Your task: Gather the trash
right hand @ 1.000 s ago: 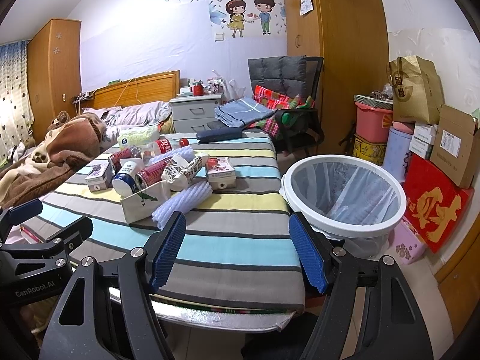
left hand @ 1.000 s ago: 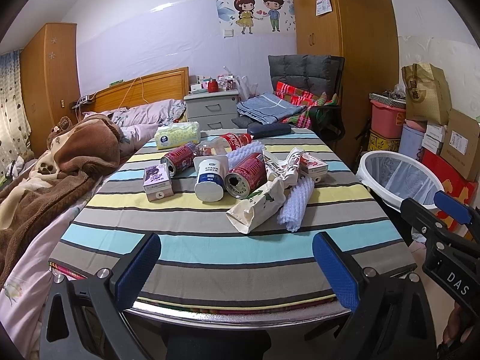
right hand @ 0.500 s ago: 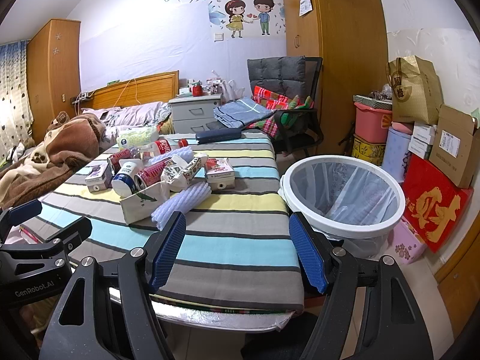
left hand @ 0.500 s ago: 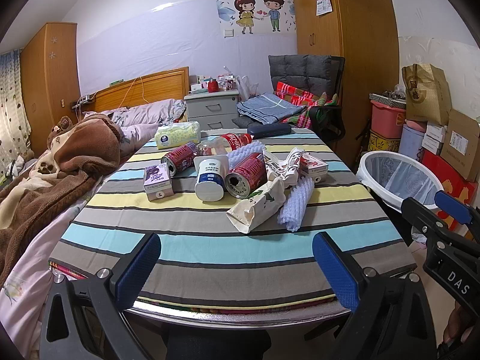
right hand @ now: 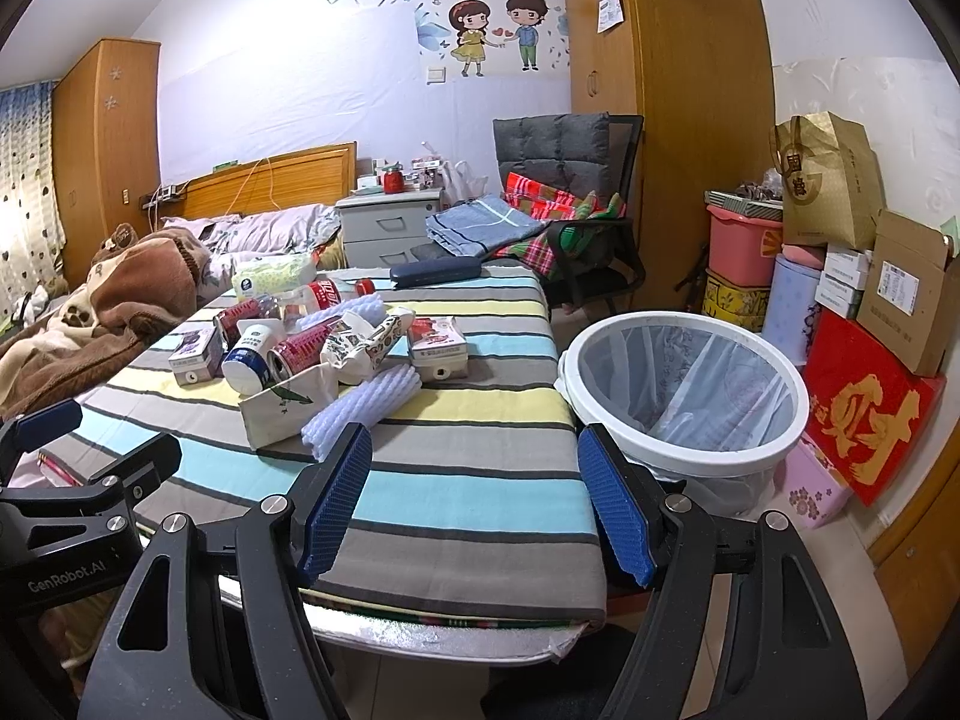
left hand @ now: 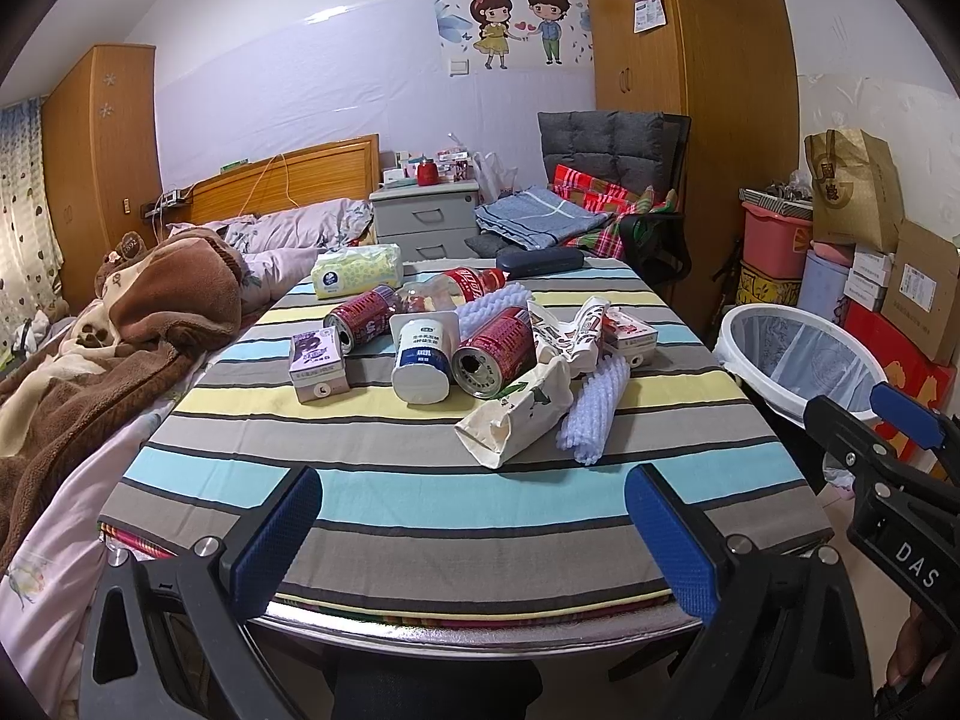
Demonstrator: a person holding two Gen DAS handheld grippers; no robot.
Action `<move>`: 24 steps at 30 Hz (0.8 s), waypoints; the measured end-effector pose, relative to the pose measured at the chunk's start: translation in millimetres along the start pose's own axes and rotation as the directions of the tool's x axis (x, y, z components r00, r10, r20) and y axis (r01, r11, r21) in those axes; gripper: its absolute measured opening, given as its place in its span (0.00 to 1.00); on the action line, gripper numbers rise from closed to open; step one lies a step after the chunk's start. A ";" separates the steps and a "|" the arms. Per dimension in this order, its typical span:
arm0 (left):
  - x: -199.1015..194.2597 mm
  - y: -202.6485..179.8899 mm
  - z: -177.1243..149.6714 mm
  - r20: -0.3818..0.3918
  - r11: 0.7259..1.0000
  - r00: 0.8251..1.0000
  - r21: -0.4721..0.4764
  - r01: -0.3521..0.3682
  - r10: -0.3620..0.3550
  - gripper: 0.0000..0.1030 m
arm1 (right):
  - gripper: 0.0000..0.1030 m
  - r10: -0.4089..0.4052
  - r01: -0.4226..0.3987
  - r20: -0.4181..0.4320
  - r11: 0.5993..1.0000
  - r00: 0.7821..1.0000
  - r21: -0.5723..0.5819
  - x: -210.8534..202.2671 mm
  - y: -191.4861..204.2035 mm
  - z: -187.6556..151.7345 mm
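left gripper (left hand: pixel 474 531): hovers at the near edge of the table, jaws spread wide, nothing between the blue pads, clear of every item.
right gripper (right hand: pixel 474 501): hangs over the near right corner of the table, jaws wide apart and holding nothing, one finger toward the trash pile, the other toward the bin.
table (left hand: pixel 420 504): covered by a striped cloth in grey, blue and yellow, with the trash bunched in the middle.
paper bag (left hand: pixel 516 414): lies on its side, closest of the pile to the grippers, open end facing the near edge.
foam sleeve (left hand: pixel 594 408): white ribbed roll, just beside the paper bag on its right, touching it.
red can (left hand: pixel 495 351): on its side behind the bag, open top facing the camera.
white bottle (left hand: pixel 420 357): lies just left of the red can, base toward the camera.
purple carton (left hand: pixel 318 363): sits apart at the left of the pile.
second red can (left hand: pixel 363 324): on its side behind the purple carton.
tissue pack (left hand: pixel 357 270): at the far left end of the table.
trash bin (right hand: pixel 684 399): white, lined with a clear bag, stands on the floor just beside the right edge of the table.
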State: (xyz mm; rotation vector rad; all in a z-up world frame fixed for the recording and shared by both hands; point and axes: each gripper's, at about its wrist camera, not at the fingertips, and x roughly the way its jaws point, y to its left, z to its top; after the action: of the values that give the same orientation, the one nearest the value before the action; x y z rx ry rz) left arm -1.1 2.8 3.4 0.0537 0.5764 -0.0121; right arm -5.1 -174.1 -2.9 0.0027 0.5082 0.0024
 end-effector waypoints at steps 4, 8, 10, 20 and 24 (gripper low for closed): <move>-0.1 0.3 0.0 0.000 1.000 1.000 -0.001 0.001 -0.001 0.99 | 0.71 -0.001 0.001 0.000 1.000 1.000 0.000 0.0 0.0 0.0; -0.3 1.0 1.3 -0.002 1.000 1.000 -0.002 0.002 -0.002 0.99 | 0.71 -0.001 0.001 0.000 1.000 1.000 0.000 0.0 -0.1 0.1; -0.7 1.9 1.9 -0.003 1.000 1.000 -0.005 0.001 -0.001 0.99 | 0.71 -0.001 0.001 0.001 1.000 1.000 0.000 0.0 -0.2 0.0; -0.7 3.9 3.7 -0.006 1.000 1.000 -0.010 0.003 -0.003 0.99 | 0.71 -0.005 0.005 0.000 1.000 1.000 0.002 0.3 -1.7 1.0; 2.9 7.2 4.8 -0.011 1.000 1.000 -0.014 0.010 -0.010 0.99 | 0.71 -0.005 0.005 -0.003 1.000 1.000 -0.001 1.9 -0.8 1.8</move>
State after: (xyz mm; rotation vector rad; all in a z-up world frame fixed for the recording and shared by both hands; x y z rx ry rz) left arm 4.1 9.7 6.2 0.0372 0.5874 -0.0174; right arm -2.6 -175.0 -2.3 0.0006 0.5116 -0.0018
